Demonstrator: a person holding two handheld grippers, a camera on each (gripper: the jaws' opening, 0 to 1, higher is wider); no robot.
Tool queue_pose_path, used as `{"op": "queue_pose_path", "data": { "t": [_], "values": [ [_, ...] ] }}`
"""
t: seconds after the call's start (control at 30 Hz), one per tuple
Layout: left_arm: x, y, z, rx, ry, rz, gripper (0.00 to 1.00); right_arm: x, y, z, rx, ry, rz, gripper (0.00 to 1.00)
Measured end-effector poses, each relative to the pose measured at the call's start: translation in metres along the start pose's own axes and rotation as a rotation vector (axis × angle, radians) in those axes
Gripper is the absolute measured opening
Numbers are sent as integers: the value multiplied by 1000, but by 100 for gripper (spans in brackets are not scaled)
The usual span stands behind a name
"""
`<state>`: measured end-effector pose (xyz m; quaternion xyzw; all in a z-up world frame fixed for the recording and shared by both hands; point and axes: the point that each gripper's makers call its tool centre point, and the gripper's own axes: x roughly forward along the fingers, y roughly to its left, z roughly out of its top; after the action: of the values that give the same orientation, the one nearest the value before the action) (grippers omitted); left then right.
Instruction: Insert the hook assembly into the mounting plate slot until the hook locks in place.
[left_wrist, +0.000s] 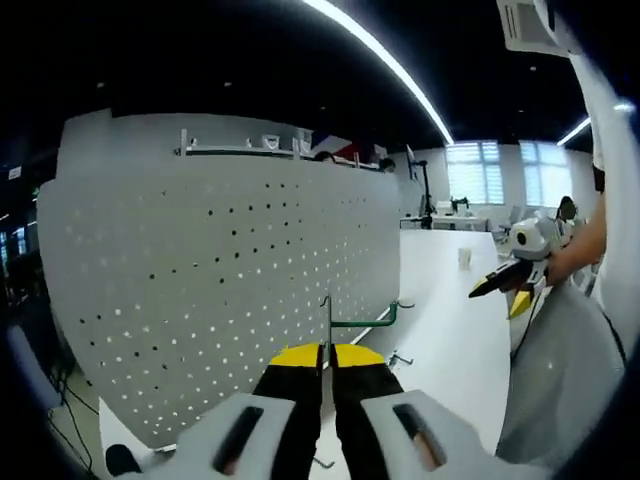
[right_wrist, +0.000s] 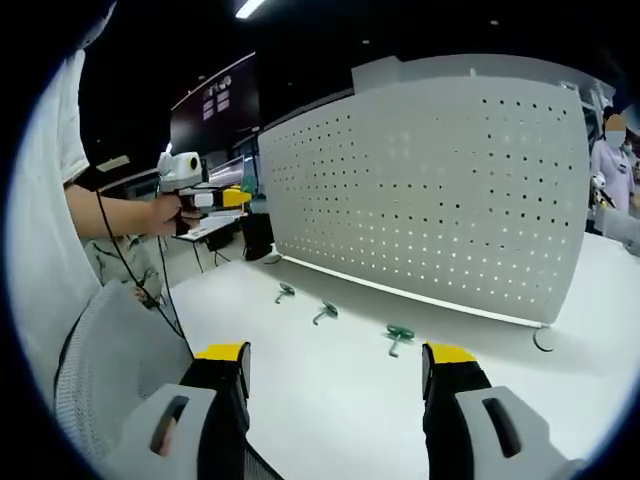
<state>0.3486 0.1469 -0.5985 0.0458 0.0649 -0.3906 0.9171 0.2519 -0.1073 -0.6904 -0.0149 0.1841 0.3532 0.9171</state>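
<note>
Three loose hooks lie on the white table (right_wrist: 330, 400) in front of the perforated mounting plate (right_wrist: 440, 190).

In the left gripper view we see the left gripper (left_wrist: 327, 362) with its jaws pressed together on a green-coated hook (left_wrist: 345, 322), held just in front of the plate's holes. Our right gripper (right_wrist: 335, 375) hangs with jaws wide apart and empty above the table, the nearest green hook (right_wrist: 399, 337) lying beyond it.
</note>
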Motion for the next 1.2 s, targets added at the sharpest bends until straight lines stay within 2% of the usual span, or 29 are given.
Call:
{"op": "queue_pose_path", "data": {
  "t": [0.07, 0.13, 0.23, 0.3, 0.4, 0.53, 0.73, 0.9, 0.97, 1.0, 1.2],
  "values": [
    [-1, -6, 3, 8, -6, 6, 2, 0, 0, 0, -1, -2, 1, 68],
    [-2, -12, 9, -33, -38, 5, 2, 0, 0, 1, 1, -7, -1, 68],
    [-5, -18, 14, -41, -53, 25, 2, 0, 0, 1, 3, -7, 0, 68],
    [-8, -18, 19, -84, -87, 51, 2, -1, 0, 2, 3, -11, -3, 68],
    [-11, -19, 19, -84, -82, 63, 2, -1, 0, 2, 3, -12, -4, 68],
    [-17, -23, 29, -107, -122, 81, 2, -1, 0, 2, 1, -12, -3, 68],
    [-19, -27, 31, -95, -123, 101, 2, -1, -1, 3, 1, -17, -6, 68],
    [-14, -35, 32, -91, -123, 85, 2, -1, -1, 3, 0, -15, -5, 68],
    [-11, -36, 30, -56, -103, 90, 2, -2, -1, 3, 4, -17, -7, 68],
    [-10, -38, 31, -76, -110, 78, 2, -2, -1, 3, 4, -18, -8, 68],
    [-8, -41, 33, -67, -112, 83, 2, -2, -2, 4, 4, -21, -11, 68]
  ]
}}
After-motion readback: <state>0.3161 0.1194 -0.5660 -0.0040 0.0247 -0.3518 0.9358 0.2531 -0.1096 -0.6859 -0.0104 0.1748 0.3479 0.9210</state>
